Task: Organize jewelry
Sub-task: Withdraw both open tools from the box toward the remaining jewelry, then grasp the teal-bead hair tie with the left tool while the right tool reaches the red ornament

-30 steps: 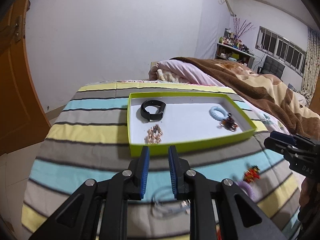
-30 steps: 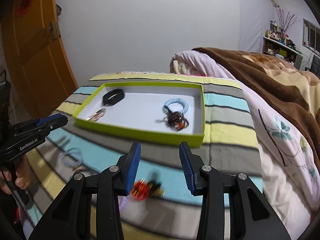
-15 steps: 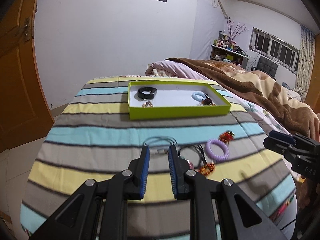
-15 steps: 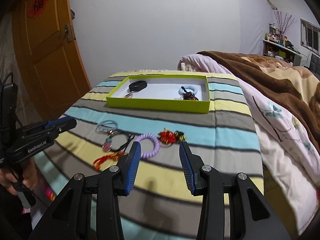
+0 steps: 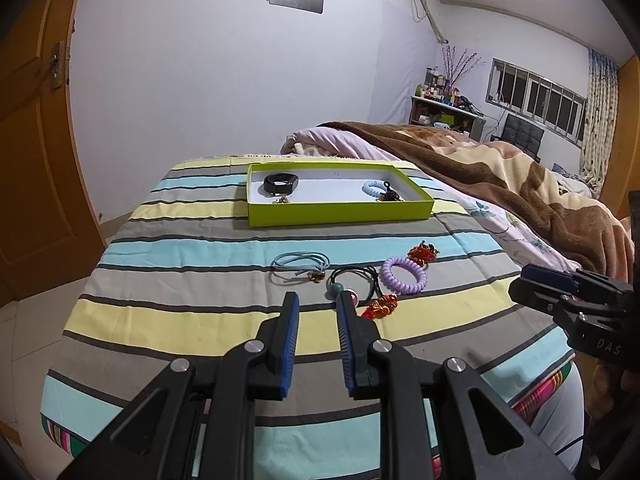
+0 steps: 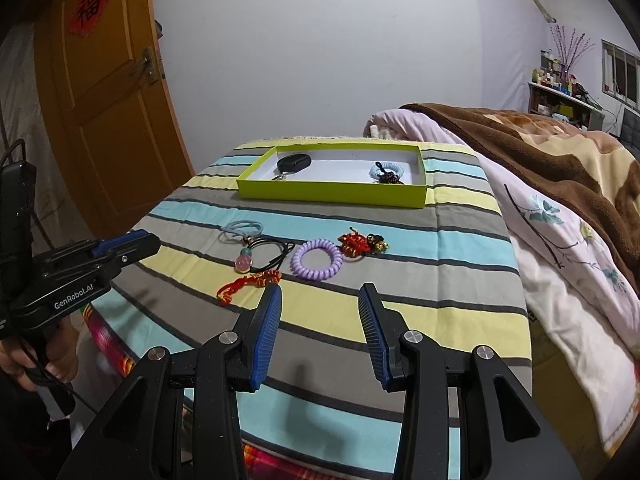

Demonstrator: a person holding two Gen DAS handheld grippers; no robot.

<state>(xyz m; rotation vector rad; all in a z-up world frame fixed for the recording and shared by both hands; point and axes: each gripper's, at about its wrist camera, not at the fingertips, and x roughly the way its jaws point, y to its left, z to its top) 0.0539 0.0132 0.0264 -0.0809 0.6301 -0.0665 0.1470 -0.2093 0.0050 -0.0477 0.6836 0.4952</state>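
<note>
Jewelry on striped cloth (image 5: 200,248), left to right: blue cord loop (image 5: 300,265), black bead cord (image 5: 356,278), red knot (image 6: 248,283), purple coil (image 5: 404,275), red charm (image 5: 423,254). Green tray (image 5: 340,214) beyond holds black band (image 5: 281,184), blue coil (image 5: 376,189). My left gripper (image 5: 316,322): narrow gap, empty. My right gripper (image 6: 318,312): wide, empty.
</note>
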